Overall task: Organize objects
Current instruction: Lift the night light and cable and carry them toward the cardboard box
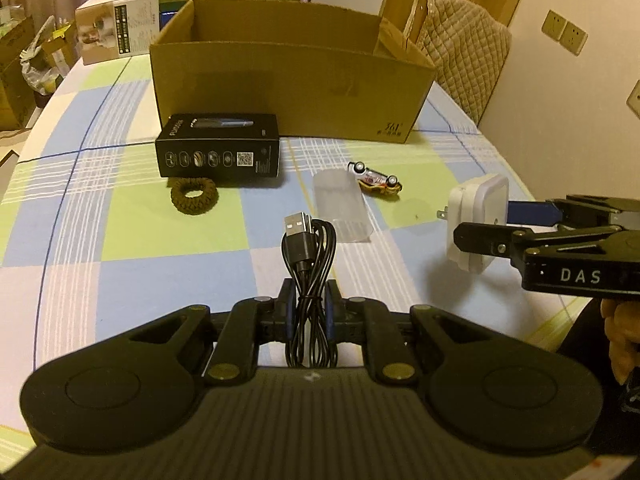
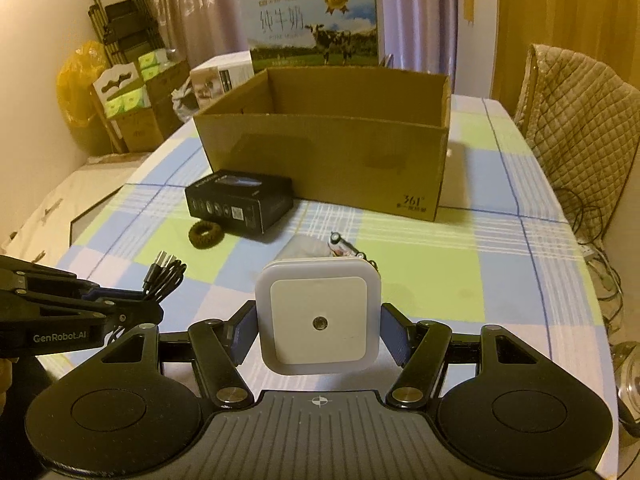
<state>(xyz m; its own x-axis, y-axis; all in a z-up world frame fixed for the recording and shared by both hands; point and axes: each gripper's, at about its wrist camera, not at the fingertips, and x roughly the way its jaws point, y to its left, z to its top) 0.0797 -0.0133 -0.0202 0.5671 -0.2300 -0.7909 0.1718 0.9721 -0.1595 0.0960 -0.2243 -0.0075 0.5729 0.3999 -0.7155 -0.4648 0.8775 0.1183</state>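
My left gripper (image 1: 307, 300) is shut on a coiled black USB cable (image 1: 308, 252), held above the checked tablecloth. The cable's plug end (image 2: 164, 270) also shows at the left of the right wrist view, beside the left gripper (image 2: 132, 300). My right gripper (image 2: 318, 320) is shut on a white square night-light plug (image 2: 318, 316), its pads pressing both sides. In the left wrist view that plug (image 1: 476, 220) hangs at the right in the right gripper (image 1: 500, 224). An open cardboard box (image 1: 288, 80) stands behind, also seen as the box (image 2: 328, 156).
On the table lie a black product box (image 1: 218, 146), a brown braided hair tie (image 1: 195, 196), a clear plastic case (image 1: 340, 206) and a toy car (image 1: 378, 179) on its side. A quilted chair (image 2: 576, 128) stands at right; a milk carton (image 2: 316, 26) behind the box.
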